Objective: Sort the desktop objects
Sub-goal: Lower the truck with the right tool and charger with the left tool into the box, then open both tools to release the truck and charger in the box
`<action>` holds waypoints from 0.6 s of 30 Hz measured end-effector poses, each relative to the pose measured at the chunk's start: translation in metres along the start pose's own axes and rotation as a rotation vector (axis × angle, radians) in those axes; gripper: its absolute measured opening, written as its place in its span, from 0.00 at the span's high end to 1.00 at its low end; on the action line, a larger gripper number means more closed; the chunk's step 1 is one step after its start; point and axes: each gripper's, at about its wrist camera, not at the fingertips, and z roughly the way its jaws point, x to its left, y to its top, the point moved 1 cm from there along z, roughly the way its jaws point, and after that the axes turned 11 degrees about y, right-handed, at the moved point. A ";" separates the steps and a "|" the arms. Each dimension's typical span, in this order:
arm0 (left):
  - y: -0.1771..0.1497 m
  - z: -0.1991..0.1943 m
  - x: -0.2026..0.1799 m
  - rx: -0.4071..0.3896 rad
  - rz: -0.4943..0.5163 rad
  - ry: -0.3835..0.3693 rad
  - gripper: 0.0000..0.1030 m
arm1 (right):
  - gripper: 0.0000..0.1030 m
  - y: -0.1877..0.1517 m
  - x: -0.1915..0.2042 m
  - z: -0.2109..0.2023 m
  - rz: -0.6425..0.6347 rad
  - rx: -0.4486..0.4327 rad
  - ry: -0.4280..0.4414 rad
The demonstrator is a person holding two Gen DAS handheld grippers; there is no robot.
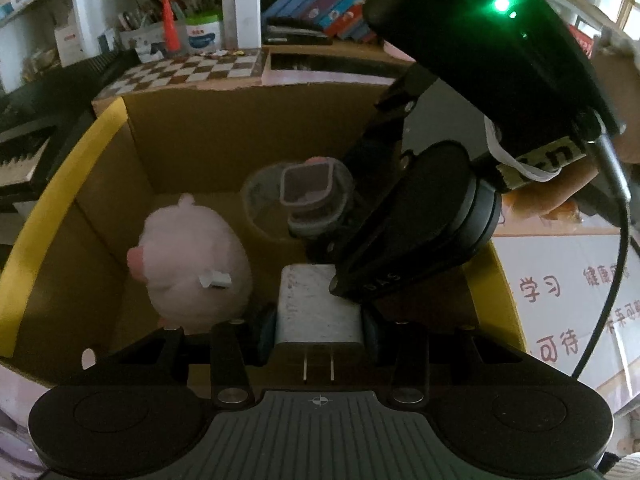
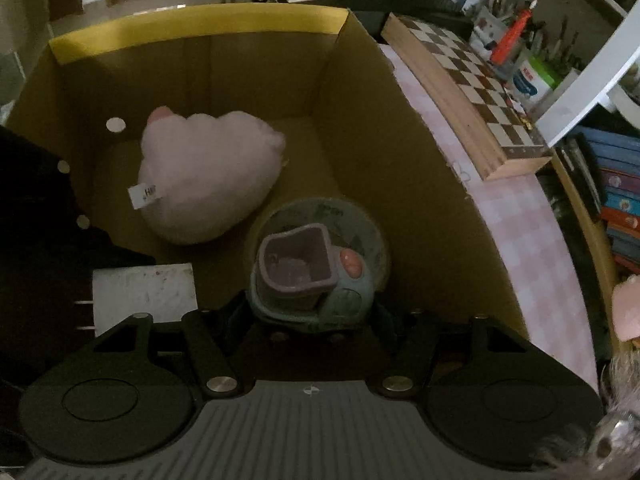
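Observation:
Both grippers reach into a cardboard box [image 1: 188, 136] with yellow flaps, which also shows in the right wrist view [image 2: 360, 128]. My left gripper [image 1: 318, 330] is shut on a white charger plug [image 1: 318, 308], prongs toward the camera; the plug also shows at the left of the right wrist view [image 2: 146, 294]. My right gripper [image 2: 310, 314] is shut on a small teal and purple toy cup [image 2: 310, 276], held over a round teal lid [image 2: 360, 220]; the cup also shows in the left wrist view [image 1: 310, 196]. A pink plush pig [image 1: 192, 268] lies on the box floor, also in the right wrist view [image 2: 204, 176].
A wooden chessboard [image 2: 476, 92] lies on the pink checked tablecloth [image 2: 532, 248] beside the box. A piano keyboard [image 1: 32, 132] stands to the left. Shelves with books [image 1: 328, 0] and pen holders [image 1: 172, 28] stand behind. The right gripper's body [image 1: 480, 80] crosses above the box.

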 end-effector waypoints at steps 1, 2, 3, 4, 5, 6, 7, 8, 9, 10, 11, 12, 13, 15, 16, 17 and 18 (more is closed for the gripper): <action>0.000 0.001 0.000 0.003 0.001 -0.001 0.59 | 0.44 0.000 0.001 0.000 -0.008 0.003 -0.002; 0.000 0.001 -0.001 0.006 0.001 -0.003 0.59 | 0.44 0.000 0.002 0.001 -0.013 0.005 -0.005; 0.000 0.001 -0.001 0.005 0.002 -0.003 0.59 | 0.44 0.000 0.002 0.001 -0.016 0.007 -0.007; 0.000 0.001 0.000 0.003 0.001 -0.003 0.59 | 0.44 0.001 0.002 0.001 -0.016 0.005 -0.006; 0.000 0.001 0.000 -0.003 -0.001 -0.002 0.58 | 0.44 0.000 0.002 0.001 -0.012 0.002 -0.005; 0.000 -0.001 0.000 -0.015 -0.004 -0.002 0.57 | 0.44 0.000 0.001 0.001 -0.009 -0.001 -0.004; -0.001 -0.003 0.000 -0.028 -0.008 -0.003 0.51 | 0.44 0.000 0.001 0.000 -0.006 -0.006 -0.003; -0.002 -0.006 0.000 -0.040 -0.014 -0.004 0.47 | 0.44 -0.001 0.001 -0.001 -0.001 -0.015 -0.001; -0.002 -0.010 0.001 -0.055 -0.020 0.003 0.44 | 0.44 -0.002 0.001 -0.003 0.007 -0.028 0.002; -0.004 -0.015 0.001 -0.073 -0.026 0.008 0.43 | 0.43 -0.003 0.001 -0.005 0.019 -0.044 0.003; -0.004 -0.018 0.003 -0.085 -0.030 0.011 0.39 | 0.43 -0.003 0.000 -0.008 0.033 -0.058 0.002; -0.005 -0.022 0.004 -0.096 -0.036 0.014 0.35 | 0.43 -0.005 0.001 -0.012 0.047 -0.075 -0.001; -0.005 -0.027 0.006 -0.110 -0.044 0.016 0.33 | 0.43 -0.006 0.001 -0.017 0.057 -0.093 -0.005; -0.007 -0.037 0.009 -0.141 -0.052 0.021 0.31 | 0.41 -0.008 0.004 -0.027 0.080 -0.133 -0.017; -0.007 -0.041 0.011 -0.155 -0.054 0.026 0.30 | 0.40 -0.009 0.005 -0.034 0.095 -0.157 -0.025; -0.008 -0.047 0.013 -0.174 -0.056 0.034 0.29 | 0.39 -0.011 0.006 -0.040 0.107 -0.180 -0.032; -0.009 -0.053 0.014 -0.193 -0.059 0.044 0.26 | 0.36 -0.013 0.008 -0.048 0.121 -0.206 -0.042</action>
